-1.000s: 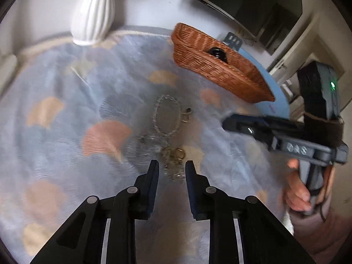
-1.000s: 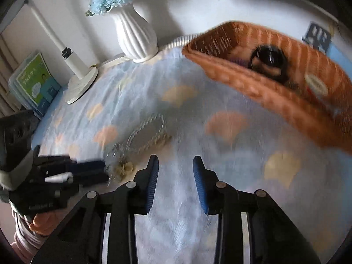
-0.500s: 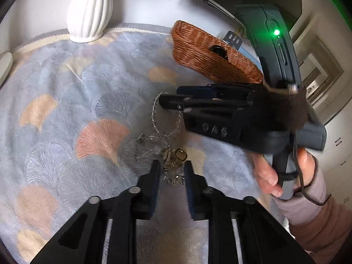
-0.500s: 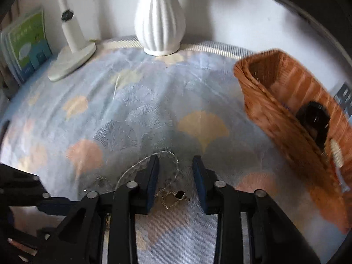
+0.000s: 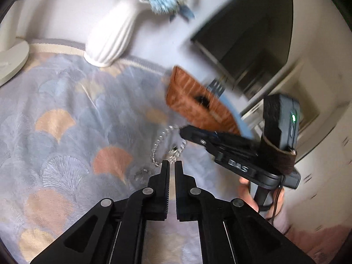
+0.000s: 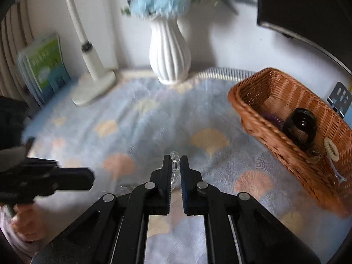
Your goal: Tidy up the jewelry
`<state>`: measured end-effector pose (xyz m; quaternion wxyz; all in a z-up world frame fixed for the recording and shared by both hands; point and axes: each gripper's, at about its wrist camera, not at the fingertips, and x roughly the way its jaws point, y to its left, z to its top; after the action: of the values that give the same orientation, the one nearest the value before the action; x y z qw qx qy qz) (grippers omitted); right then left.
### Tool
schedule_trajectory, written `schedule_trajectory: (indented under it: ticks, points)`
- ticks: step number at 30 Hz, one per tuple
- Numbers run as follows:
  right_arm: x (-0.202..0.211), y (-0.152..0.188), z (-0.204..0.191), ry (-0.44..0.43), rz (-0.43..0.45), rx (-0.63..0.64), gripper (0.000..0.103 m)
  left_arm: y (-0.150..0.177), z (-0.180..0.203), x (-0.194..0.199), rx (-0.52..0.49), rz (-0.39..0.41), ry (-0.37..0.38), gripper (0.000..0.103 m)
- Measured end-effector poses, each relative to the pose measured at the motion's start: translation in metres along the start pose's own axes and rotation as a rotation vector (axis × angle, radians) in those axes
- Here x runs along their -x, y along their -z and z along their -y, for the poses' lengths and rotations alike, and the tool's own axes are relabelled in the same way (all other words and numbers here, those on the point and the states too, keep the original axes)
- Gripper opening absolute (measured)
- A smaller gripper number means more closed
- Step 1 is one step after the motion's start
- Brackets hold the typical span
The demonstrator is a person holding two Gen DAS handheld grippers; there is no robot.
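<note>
My right gripper (image 6: 176,161) is shut on a clear bead chain (image 6: 175,157) and holds it above the patterned cloth; the chain (image 5: 158,141) hangs from its tip (image 5: 183,132) in the left wrist view. My left gripper (image 5: 172,166) is shut on a small gold-and-silver jewelry piece (image 5: 175,154) tangled with that chain. A little silver piece (image 5: 142,173) lies on the cloth just left of the left fingers. The wicker basket (image 6: 292,154) stands at the right and holds a black ring-shaped item (image 6: 302,127) and a bead bracelet (image 6: 331,151).
A white ribbed vase (image 6: 169,52) with blue flowers stands at the back by the wall. A white lamp base (image 6: 93,88) and green books (image 6: 45,66) are at the back left. A dark monitor (image 5: 253,39) hangs behind the basket. The blue fan-patterned cloth (image 6: 154,118) covers the table.
Both grippers have closed on the jewelry and lifted it off the cloth. The right gripper has pulled back to the right, and both views have tilted upward toward the vase.
</note>
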<state>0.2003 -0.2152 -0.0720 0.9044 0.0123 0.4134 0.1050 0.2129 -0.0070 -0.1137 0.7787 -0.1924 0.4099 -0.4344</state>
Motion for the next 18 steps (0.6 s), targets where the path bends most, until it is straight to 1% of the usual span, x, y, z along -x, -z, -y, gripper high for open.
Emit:
schedule_trajectory:
  ticks: [1, 3, 5, 8, 9, 10, 11, 12, 13, 14, 16, 18]
  points:
    - [0.006, 0.0, 0.0, -0.01, 0.006, -0.007, 0.01, -0.001, -0.002, 0.005, 0.012, 0.017, 0.02, 0.004]
    - [0.018, 0.0, -0.004, -0.039, 0.013, -0.017, 0.01, 0.001, -0.002, 0.011, 0.006, 0.034, 0.014, 0.004]
    - [0.032, 0.001, -0.012, -0.064, 0.027, -0.016, 0.01, 0.002, -0.001, 0.012, -0.008, 0.034, -0.016, 0.004]
    - [0.045, 0.009, -0.015, -0.079, 0.036, -0.014, 0.01, 0.006, 0.001, 0.007, -0.053, -0.006, -0.078, 0.004]
    - [0.048, 0.014, -0.013, -0.087, 0.028, -0.016, 0.01, 0.006, 0.001, 0.008, -0.063, -0.018, -0.089, 0.006]
    - [0.047, 0.018, -0.01, -0.091, 0.013, -0.024, 0.01, 0.008, -0.001, 0.009, -0.07, -0.031, -0.089, 0.009]
    - [0.046, 0.024, -0.005, -0.09, -0.007, -0.035, 0.01, 0.009, 0.0, 0.006, -0.076, -0.048, -0.082, 0.019]
    - [0.042, 0.033, 0.001, -0.084, -0.031, -0.044, 0.01, 0.01, 0.0, 0.003, -0.083, -0.059, -0.08, 0.035]
    - [0.039, 0.039, 0.006, -0.075, -0.05, -0.052, 0.01, 0.012, 0.002, 0.001, -0.094, -0.063, -0.093, 0.042]
    - [0.034, 0.047, 0.013, -0.066, -0.072, -0.064, 0.01, 0.012, 0.003, -0.001, -0.103, -0.061, -0.105, 0.047]
    - [0.024, 0.063, 0.028, -0.043, -0.119, -0.105, 0.01, 0.013, 0.004, -0.003, -0.115, -0.069, -0.116, 0.047]
    - [0.018, 0.074, 0.041, -0.027, -0.145, -0.136, 0.01, 0.014, 0.005, -0.005, -0.128, -0.088, -0.123, 0.047]
